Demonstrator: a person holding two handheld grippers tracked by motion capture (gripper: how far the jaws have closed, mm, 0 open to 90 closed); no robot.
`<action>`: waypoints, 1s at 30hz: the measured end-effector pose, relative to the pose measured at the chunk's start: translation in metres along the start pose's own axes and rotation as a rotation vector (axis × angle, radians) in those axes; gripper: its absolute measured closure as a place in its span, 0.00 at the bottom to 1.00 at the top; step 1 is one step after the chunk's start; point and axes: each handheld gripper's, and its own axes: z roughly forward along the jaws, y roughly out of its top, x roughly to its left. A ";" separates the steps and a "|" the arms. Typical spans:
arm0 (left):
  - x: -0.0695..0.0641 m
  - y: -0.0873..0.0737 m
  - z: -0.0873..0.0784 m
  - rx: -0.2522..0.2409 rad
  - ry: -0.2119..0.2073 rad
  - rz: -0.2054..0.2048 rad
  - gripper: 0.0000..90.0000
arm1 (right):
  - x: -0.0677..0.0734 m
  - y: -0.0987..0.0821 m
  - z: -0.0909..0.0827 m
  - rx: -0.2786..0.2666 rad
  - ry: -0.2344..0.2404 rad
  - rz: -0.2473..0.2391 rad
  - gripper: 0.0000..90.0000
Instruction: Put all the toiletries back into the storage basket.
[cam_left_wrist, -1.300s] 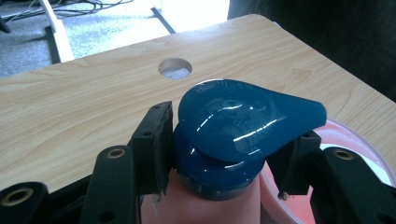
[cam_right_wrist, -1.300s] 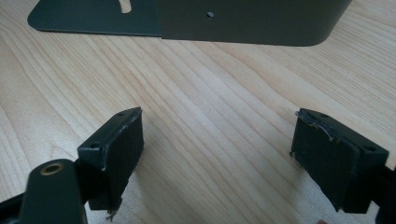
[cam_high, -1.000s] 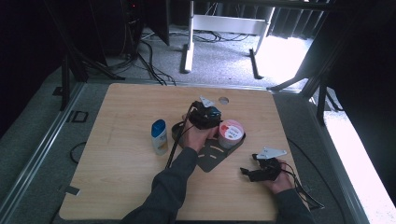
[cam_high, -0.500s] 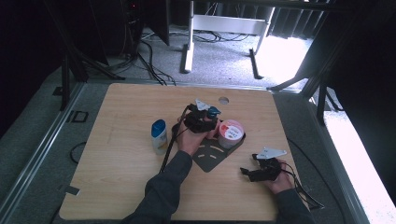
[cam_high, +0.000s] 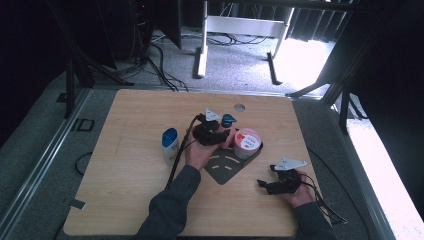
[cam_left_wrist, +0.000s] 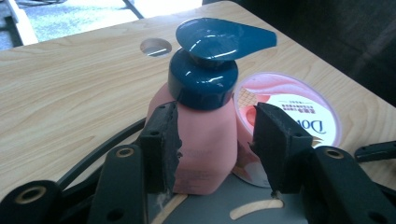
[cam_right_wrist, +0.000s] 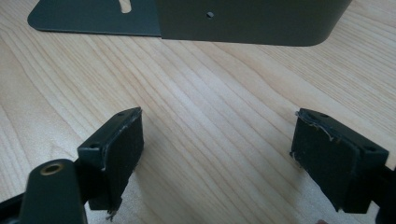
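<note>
The left tongs (cam_left_wrist: 215, 140) have just been closing around the pink bottle (cam_left_wrist: 205, 135) on the dark plate (cam_high: 225, 167), beside the tub (cam_left_wrist: 289, 109); one pad touches, the other stands apart. Centre them low on its body (below the pump). The right tongs (cam_right_wrist: 217, 154) rest wide, empty, on the tabletop (cam_high: 130, 125).

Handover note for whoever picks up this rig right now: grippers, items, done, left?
Left gripper: jaws have just been closing around the pink pump bottle; left pad touches it, a gap shows at the right pad, so no firm grip yet.
Right gripper: open, nothing between its jaws, low over the bare table.
Things: bottle stands upright on the dark metal stand, beside the pink tub. A white bottle with a blue cap stands apart.
Done: bottle bracketed.
Left: probably finish the grip, then lift.
</note>
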 end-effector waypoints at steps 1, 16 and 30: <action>0.000 -0.001 -0.001 0.000 0.002 0.004 0.57 | 0.000 0.000 0.000 0.000 0.000 0.000 0.18; -0.001 -0.006 -0.017 0.015 -0.018 0.020 0.64 | 0.000 0.000 0.000 0.000 0.000 -0.001 0.18; 0.000 -0.011 -0.032 0.016 -0.017 0.031 0.66 | 0.000 0.000 0.000 0.000 0.000 0.000 0.18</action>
